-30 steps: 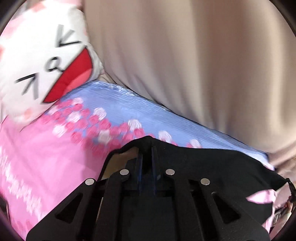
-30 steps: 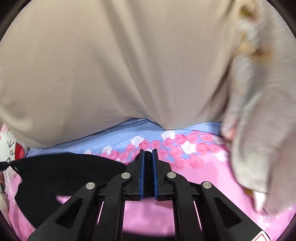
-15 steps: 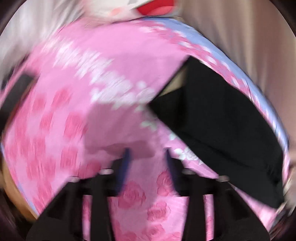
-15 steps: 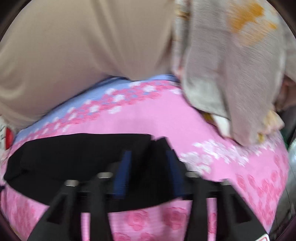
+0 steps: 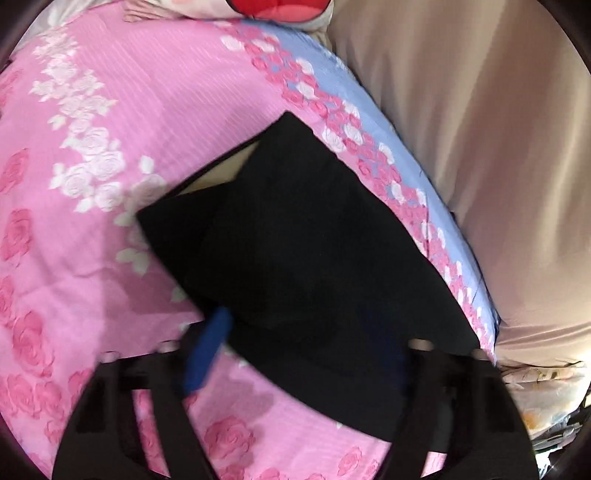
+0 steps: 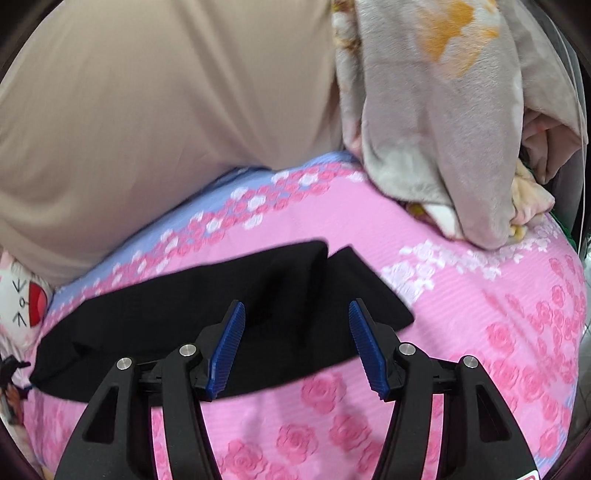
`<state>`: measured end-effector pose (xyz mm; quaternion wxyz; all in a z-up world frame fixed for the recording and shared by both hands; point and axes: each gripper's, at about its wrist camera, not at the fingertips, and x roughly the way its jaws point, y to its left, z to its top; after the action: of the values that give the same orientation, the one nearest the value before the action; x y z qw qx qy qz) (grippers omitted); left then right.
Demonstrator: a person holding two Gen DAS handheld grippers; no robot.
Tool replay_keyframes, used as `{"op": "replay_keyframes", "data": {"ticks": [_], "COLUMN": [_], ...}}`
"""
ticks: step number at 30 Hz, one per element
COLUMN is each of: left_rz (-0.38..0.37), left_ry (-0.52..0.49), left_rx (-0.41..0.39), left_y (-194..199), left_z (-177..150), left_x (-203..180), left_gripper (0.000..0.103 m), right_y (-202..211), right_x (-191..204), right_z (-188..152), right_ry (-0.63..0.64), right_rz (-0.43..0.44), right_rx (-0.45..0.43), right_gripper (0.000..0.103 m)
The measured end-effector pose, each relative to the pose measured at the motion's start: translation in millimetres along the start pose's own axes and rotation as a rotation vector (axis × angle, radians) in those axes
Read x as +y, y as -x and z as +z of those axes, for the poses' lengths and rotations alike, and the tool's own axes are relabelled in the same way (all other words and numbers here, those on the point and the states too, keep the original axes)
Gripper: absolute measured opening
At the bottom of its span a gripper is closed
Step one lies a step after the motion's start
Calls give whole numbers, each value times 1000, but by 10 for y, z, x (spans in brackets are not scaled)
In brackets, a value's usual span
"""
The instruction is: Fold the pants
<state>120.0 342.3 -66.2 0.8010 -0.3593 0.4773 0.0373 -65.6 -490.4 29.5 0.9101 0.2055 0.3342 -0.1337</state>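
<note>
The black pants (image 5: 306, 258) lie folded lengthwise on the pink rose-patterned bedspread (image 5: 110, 129). Their waist end with a pale inner lining shows at the upper left in the left wrist view. My left gripper (image 5: 295, 354) is open and empty, just above the pants; it is blurred. In the right wrist view the pants (image 6: 221, 317) lie as a long strip, with the two leg ends on the right. My right gripper (image 6: 295, 339) is open and empty, hovering over the leg ends.
A beige cushion (image 6: 147, 110) rises behind the bed. A grey and orange blanket heap (image 6: 443, 110) lies at the right. A white pillow with a red mouth (image 5: 280, 7) sits at the far left end and shows in the right wrist view (image 6: 26, 302).
Both grippers were shut on the pants a second ago. Both have opened, let go and pulled back and up. The pants now lie flat on the bedspread.
</note>
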Motion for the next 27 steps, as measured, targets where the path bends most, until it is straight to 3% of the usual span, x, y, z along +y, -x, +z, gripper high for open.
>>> {"op": "replay_keyframes", "data": {"ticks": [2,3,6,9,13,16,19,20,23,25,26,27], "left_rz": [47,64,33,8,82,142,131,121,109,119,125,128], "left_ry": [-32,-44,-36,-53,-74,-86,-67,-58,-32,-26,-27,-27], "left_rx": [6,7,-9,-85,-26,4,-5,0,23,31,34,35], "left_y": [-80,-87,62,499,353,130,145,152,116,84,73,77], "left_z": [66,67,103,70,55,4,7,20,50,80,92,111], "left_x": [-32,-16,45,165,276,270,301,326,392,380,355,336], "left_gripper": [12,6,5,5,6,6,6,7,8,8,8,7], "right_y": [-32,-57,-127,-136,-208,-323,-378,-392,-620,-902,-1010,-1086], "right_x": [107,151,224,200,-44,-265,-312,-283,-182,-157,-170,-176], "right_z": [-85,-121,-185,-229,-236,-133,-69,-49,23,81,123,191], "right_ry": [22,29,39,25,-57,-235,-364,-367,-365,-376,-386,-394], "right_rz": [1,7,-12,-24,-25,95,251,281,280,222,206,205], "right_rx": [12,20,33,44,61,81,111,120,180,216,216,209], "right_gripper": [58,58,58,59,59,59,60,64,66,59,21,10]}}
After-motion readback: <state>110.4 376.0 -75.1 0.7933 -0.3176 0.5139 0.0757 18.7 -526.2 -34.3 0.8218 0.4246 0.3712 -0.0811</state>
